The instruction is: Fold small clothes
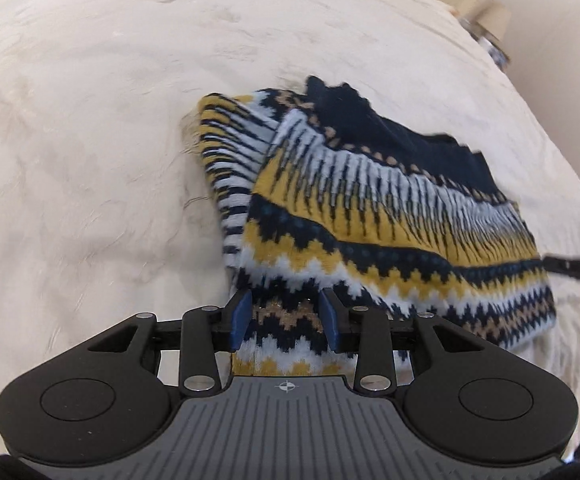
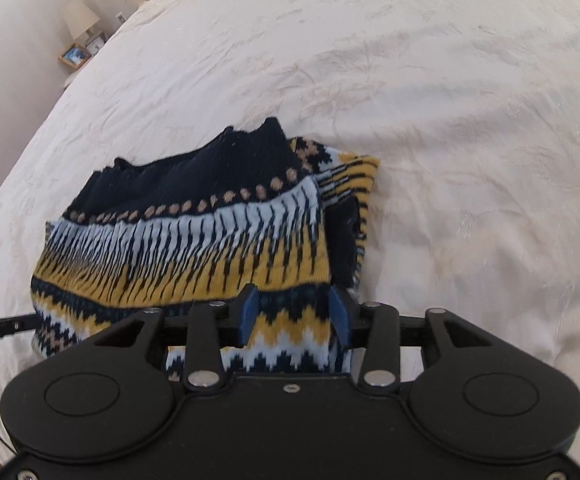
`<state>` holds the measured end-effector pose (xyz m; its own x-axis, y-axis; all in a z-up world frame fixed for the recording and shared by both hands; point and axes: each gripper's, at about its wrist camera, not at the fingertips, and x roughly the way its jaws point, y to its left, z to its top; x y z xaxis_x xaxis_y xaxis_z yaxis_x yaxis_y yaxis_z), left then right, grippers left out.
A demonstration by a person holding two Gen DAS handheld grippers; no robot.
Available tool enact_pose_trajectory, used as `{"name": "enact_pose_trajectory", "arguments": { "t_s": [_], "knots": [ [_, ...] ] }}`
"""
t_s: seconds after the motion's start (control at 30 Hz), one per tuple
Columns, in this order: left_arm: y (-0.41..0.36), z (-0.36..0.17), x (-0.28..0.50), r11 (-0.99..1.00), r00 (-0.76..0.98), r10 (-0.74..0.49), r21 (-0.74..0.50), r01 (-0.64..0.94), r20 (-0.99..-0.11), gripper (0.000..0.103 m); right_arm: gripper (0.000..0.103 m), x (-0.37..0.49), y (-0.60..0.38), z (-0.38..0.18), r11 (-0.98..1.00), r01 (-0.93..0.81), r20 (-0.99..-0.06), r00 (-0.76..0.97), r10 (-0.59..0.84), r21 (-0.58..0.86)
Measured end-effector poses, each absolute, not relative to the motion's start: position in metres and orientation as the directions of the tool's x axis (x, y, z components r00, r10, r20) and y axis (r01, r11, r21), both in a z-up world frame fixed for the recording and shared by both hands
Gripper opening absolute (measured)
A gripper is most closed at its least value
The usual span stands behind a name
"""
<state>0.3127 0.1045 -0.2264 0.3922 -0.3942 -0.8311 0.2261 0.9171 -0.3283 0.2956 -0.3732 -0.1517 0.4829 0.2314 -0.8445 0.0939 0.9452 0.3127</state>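
Observation:
A small knitted sweater [image 1: 369, 200] in navy, mustard, white and tan zigzag bands lies folded on a cream bedspread [image 1: 90, 140]; it also shows in the right wrist view [image 2: 194, 232]. My left gripper [image 1: 286, 316] stands over the sweater's near left edge with its blue pads [image 1: 243, 316] apart and knit fabric between them. My right gripper [image 2: 293, 312] stands over the sweater's near right edge, pads [image 2: 339, 314] apart with fabric between them. Neither pair of pads presses the cloth. A sleeve is tucked at the far corner [image 1: 226, 140].
The bedspread [image 2: 449, 120] spreads wide on all sides of the sweater. A bedside table with a lamp [image 2: 80, 20] and a picture frame [image 2: 74, 56] stands beyond the bed's far left edge in the right wrist view. The other gripper's dark arm [image 1: 577, 268] shows at the right.

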Motion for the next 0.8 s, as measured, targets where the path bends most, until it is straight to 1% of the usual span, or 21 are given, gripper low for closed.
{"name": "enact_pose_trajectory", "arguments": {
  "t_s": [0.03,0.1,0.2,0.3,0.33,0.37,0.43,0.53,0.57,0.6,0.63,0.67,0.7,0.8],
  "knots": [
    [0.107,-0.228,0.312,0.919,0.396,-0.393,-0.336,0.206,-0.830,0.035,0.054,0.295,-0.372,-0.152,0.947,0.087,-0.846,0.481,0.231,0.308],
    [0.107,-0.234,0.312,0.917,0.379,-0.398,-0.352,0.188,-0.835,0.036,0.054,0.296,-0.370,-0.155,0.950,0.083,-0.848,0.478,0.228,0.302],
    [0.099,-0.242,0.315,0.913,0.332,-0.401,-0.341,0.225,-0.854,0.038,0.055,0.297,-0.369,-0.161,0.949,0.097,-0.854,0.470,0.222,0.300],
    [0.096,-0.247,0.320,0.915,0.307,-0.385,-0.316,0.252,-0.870,0.038,0.055,0.302,-0.368,-0.165,0.951,0.089,-0.859,0.459,0.226,0.298],
    [0.096,-0.248,0.321,0.914,0.299,-0.384,-0.315,0.256,-0.873,0.038,0.051,0.303,-0.366,-0.166,0.952,0.085,-0.863,0.451,0.227,0.294],
    [0.096,-0.249,0.322,0.913,0.292,-0.383,-0.311,0.263,-0.876,0.038,0.038,0.305,-0.365,-0.167,0.953,0.080,-0.868,0.440,0.228,0.291],
    [0.095,-0.249,0.323,0.910,0.277,-0.376,-0.296,0.290,-0.884,0.038,0.017,0.310,-0.361,-0.168,0.957,0.065,-0.881,0.412,0.232,0.282],
    [0.092,-0.248,0.323,0.903,0.255,-0.363,-0.270,0.334,-0.897,0.038,0.013,0.314,-0.350,-0.163,0.972,0.002,-0.890,0.402,0.216,0.237],
    [0.091,-0.247,0.323,0.902,0.243,-0.353,-0.259,0.346,-0.903,0.038,0.012,0.315,-0.346,-0.160,0.983,-0.018,-0.901,0.397,0.174,0.182],
    [0.089,-0.246,0.323,0.905,0.231,-0.324,-0.229,0.360,-0.917,0.041,0.012,0.316,-0.343,-0.159,0.993,-0.031,-0.910,0.398,0.119,0.117],
    [0.087,-0.247,0.323,0.910,0.218,-0.265,-0.169,0.377,-0.939,0.041,0.012,0.316,-0.344,-0.158,0.997,-0.026,-0.912,0.403,0.080,0.076],
    [0.085,-0.248,0.322,0.905,0.206,-0.235,-0.136,0.404,-0.950,0.041,0.012,0.318,-0.347,-0.158,0.998,-0.003,-0.913,0.403,0.061,0.066],
    [0.085,-0.247,0.320,0.897,0.204,-0.233,-0.129,0.423,-0.951,0.041,0.012,0.319,-0.352,-0.161,0.996,0.031,-0.917,0.392,0.070,0.089],
    [0.086,-0.238,0.320,0.907,0.182,-0.206,-0.118,0.405,-0.961,0.041,0.014,0.319,-0.352,-0.164,0.991,0.059,-0.916,0.391,0.091,0.123]
  ]
}}
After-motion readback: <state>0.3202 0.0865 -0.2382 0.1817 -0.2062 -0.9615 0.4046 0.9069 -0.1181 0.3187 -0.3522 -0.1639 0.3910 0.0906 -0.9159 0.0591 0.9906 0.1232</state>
